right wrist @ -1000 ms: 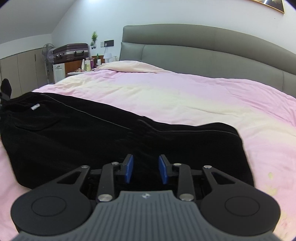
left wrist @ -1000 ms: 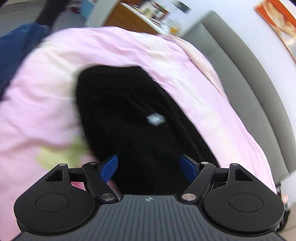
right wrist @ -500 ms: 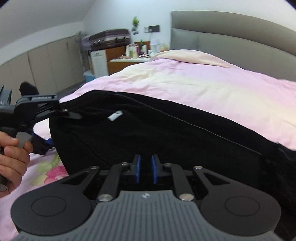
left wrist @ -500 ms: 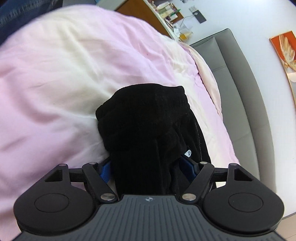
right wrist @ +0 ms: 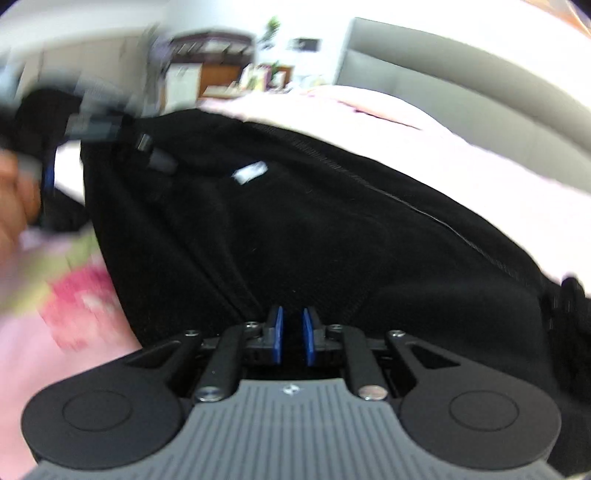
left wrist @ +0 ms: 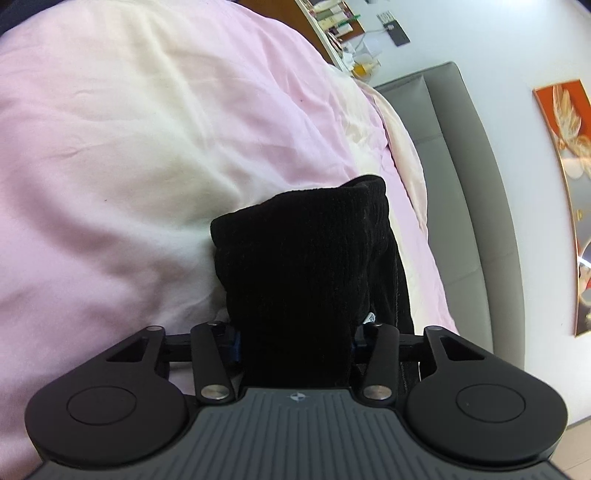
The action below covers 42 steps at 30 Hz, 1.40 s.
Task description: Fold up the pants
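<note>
Black corduroy pants lie on a pink and cream bed cover. My left gripper is shut on a thick bunch of the pants' fabric, which rises up between its blue pads and hides them. In the blurred right wrist view the pants spread wide, with a small white label. My right gripper is nearly closed on the pants' near edge. The left gripper and the hand holding it show at the far left.
A grey padded headboard runs along the right of the bed. A wooden bedside table with bottles stands at the back. An orange picture hangs on the wall. The bed cover has a pink flower print.
My left gripper has closed on the pants and lifted the bunched fabric. My right gripper has narrowed onto the pants' edge and is now moving fast, blurring its view.
</note>
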Each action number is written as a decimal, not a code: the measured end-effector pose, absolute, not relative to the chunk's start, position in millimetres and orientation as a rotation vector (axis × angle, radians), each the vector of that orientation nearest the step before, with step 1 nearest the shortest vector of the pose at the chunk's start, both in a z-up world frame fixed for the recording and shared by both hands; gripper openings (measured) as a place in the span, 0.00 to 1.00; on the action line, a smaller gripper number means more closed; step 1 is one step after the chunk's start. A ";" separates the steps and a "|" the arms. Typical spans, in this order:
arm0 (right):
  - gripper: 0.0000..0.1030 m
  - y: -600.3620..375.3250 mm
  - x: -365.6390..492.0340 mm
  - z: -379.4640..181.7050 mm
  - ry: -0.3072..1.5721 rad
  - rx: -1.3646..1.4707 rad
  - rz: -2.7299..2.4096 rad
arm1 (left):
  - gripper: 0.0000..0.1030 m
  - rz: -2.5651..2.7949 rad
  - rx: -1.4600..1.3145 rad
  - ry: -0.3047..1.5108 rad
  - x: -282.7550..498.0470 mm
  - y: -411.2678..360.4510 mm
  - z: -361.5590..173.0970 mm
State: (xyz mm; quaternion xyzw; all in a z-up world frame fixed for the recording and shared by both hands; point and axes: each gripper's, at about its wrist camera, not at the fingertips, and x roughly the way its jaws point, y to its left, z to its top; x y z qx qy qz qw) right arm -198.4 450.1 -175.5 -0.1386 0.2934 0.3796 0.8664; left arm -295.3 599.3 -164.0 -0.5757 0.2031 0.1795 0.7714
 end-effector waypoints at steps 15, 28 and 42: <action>0.33 264.5 -216.4 -123.7 0.637 0.099 0.597 | 0.46 0.419 -0.561 0.379 -252.9 467.2 -47.6; 0.34 172.4 -190.5 -123.6 0.667 0.457 0.399 | 0.48 0.319 0.118 0.573 -154.8 332.7 -60.3; 0.35 153.0 -178.1 -140.9 0.721 0.568 0.340 | 0.50 0.155 0.400 0.708 -126.6 265.3 -128.9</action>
